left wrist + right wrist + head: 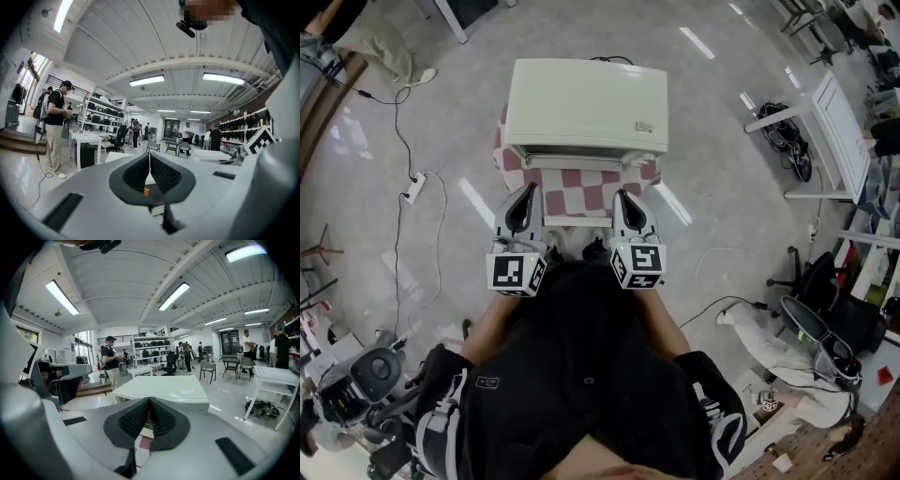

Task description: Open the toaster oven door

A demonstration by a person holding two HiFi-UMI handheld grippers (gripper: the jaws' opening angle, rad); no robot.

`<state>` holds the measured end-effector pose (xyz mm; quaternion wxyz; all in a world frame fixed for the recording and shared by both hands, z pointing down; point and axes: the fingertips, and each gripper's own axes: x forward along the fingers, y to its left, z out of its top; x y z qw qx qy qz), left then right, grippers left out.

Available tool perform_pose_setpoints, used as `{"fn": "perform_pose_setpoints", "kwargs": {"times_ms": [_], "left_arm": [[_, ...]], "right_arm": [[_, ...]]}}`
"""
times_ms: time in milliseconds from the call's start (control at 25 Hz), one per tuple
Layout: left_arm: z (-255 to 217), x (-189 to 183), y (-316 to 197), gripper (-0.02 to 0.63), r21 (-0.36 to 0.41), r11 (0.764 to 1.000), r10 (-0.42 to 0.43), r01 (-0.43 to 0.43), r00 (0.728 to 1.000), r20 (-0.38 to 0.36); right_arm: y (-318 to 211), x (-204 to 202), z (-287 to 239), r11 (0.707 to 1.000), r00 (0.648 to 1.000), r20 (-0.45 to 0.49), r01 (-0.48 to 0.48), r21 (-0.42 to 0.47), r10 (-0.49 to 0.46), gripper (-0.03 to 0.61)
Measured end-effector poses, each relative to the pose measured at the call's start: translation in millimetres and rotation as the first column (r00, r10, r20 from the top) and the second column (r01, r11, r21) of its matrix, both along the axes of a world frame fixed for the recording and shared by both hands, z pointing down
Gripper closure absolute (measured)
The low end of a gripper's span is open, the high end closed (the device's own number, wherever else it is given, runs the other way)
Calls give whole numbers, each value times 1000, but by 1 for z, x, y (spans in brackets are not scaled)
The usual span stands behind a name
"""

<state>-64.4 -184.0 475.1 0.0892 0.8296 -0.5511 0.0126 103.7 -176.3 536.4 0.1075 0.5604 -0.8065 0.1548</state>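
Operator: Status of left tongs [525, 199]?

Technician: Clenched. In the left gripper view the two ribbed pads [164, 173] meet along a single line with nothing between them.

Operator: Right tongs [626, 202]?

Technician: Same condition. The pads [161, 417] press together and hold nothing. Both tongs sit side by side, level with each other, each with its marker cube [638, 265] at the rear.

Operator: Location of toaster oven?

Technician: The toaster oven [586, 105], a cream box, stands straight ahead of both tongs, beyond the tips and apart from them, with its front turned toward the tips. It rests on a red-and-white checked cloth [581, 187] that covers the surface. The cloth shows in the gap between the two tongs and just ahead of their tips. In the right gripper view the oven's top panel lies directly past the closed pads.

Operator: Door position?

Technician: Not readable. From above, only a thin strip of the front shows under the top panel.
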Motion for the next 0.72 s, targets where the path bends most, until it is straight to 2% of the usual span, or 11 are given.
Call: {"fn": "perform_pose_setpoints", "kwargs": {"times_ms": [720], "left_arm": [[6, 1, -2, 600, -27, 1000, 6, -6, 1000, 7]], "right_arm": [[5, -7, -2, 1000, 1000, 9, 18, 4, -18, 552]]}}
